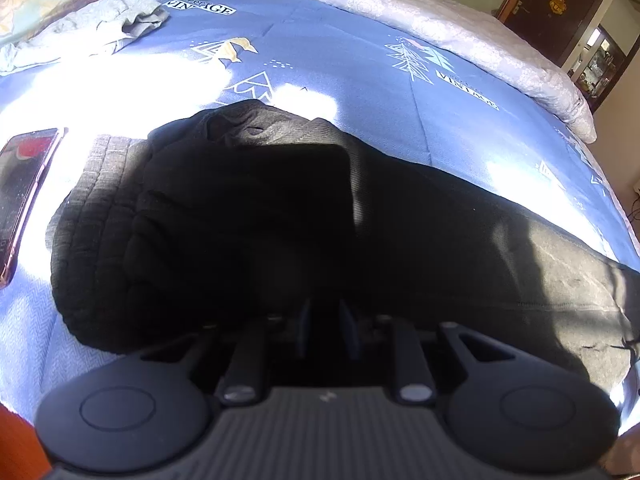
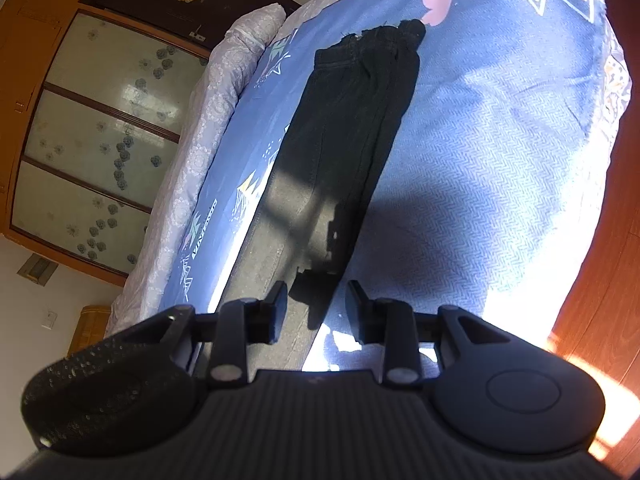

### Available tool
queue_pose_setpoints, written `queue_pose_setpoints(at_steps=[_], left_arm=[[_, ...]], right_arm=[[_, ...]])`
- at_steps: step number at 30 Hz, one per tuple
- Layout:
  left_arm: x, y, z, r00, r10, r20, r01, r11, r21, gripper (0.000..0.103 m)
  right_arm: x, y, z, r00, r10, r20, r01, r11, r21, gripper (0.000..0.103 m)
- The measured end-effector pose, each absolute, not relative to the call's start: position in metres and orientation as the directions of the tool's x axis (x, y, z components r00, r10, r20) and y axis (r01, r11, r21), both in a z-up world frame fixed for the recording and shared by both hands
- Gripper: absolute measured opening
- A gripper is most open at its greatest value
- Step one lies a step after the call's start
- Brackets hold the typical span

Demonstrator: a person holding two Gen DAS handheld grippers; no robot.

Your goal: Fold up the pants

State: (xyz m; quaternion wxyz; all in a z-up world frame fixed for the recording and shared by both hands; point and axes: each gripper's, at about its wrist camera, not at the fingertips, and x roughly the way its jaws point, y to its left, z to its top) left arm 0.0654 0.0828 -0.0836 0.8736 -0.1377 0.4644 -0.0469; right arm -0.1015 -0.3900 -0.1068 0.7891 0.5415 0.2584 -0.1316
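Note:
Black pants (image 1: 280, 208) lie across the blue patterned bedsheet (image 1: 340, 48). Their ribbed waistband (image 1: 96, 216) is at the left and the legs run off to the right. My left gripper (image 1: 326, 326) sits low on the near edge of the pants. Its fingers are almost together, with dark cloth in the narrow gap. In the right wrist view the pants (image 2: 348, 128) stretch away from me as one long strip. My right gripper (image 2: 318, 308) hovers above their near end with its jaws apart and nothing pinched.
A phone in a pink case (image 1: 24, 200) lies on the sheet left of the waistband. A grey-green garment (image 1: 100, 24) is crumpled at the far left. A rolled lilac quilt (image 1: 440, 24) lines the far side of the bed. Beyond it stands a wardrobe (image 2: 100, 140). Wooden floor (image 2: 600, 280) lies right of the bed.

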Motion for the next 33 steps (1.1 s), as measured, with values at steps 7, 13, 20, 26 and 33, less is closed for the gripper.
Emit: queue_pose_setpoints(at_steps=[7, 13, 20, 26, 33], left_arm=[[0.066, 0.082, -0.084, 0.564, -0.209, -0.799, -0.042, 0.959, -0.280, 0.019], [0.067, 0.085, -0.083, 0.555, -0.223, -0.801, -0.040, 0.955, -0.294, 0.019], [0.073, 0.086, -0.081, 0.533, -0.226, -0.815, -0.053, 0.953, -0.299, 0.021], [0.075, 0.080, -0.078, 0.517, -0.218, -0.828, -0.057, 0.956, -0.287, 0.029], [0.075, 0.074, -0.073, 0.504, -0.192, -0.842, -0.060, 0.965, -0.256, 0.034]], right_arm=[[-0.107, -0.395, -0.107, 0.829, 0.057, -0.557, 0.503, 0.358, 0.786, 0.037], [-0.112, -0.412, -0.097, 0.831, -0.008, -0.556, 0.519, 0.371, 0.770, 0.037], [-0.124, -0.453, -0.089, 0.829, -0.115, -0.547, 0.547, 0.367, 0.752, 0.043], [-0.100, -0.485, -0.094, 0.818, -0.139, -0.558, 0.564, 0.387, 0.730, 0.051], [-0.051, -0.522, -0.112, 0.756, -0.169, -0.632, 0.636, 0.420, 0.648, 0.054]])
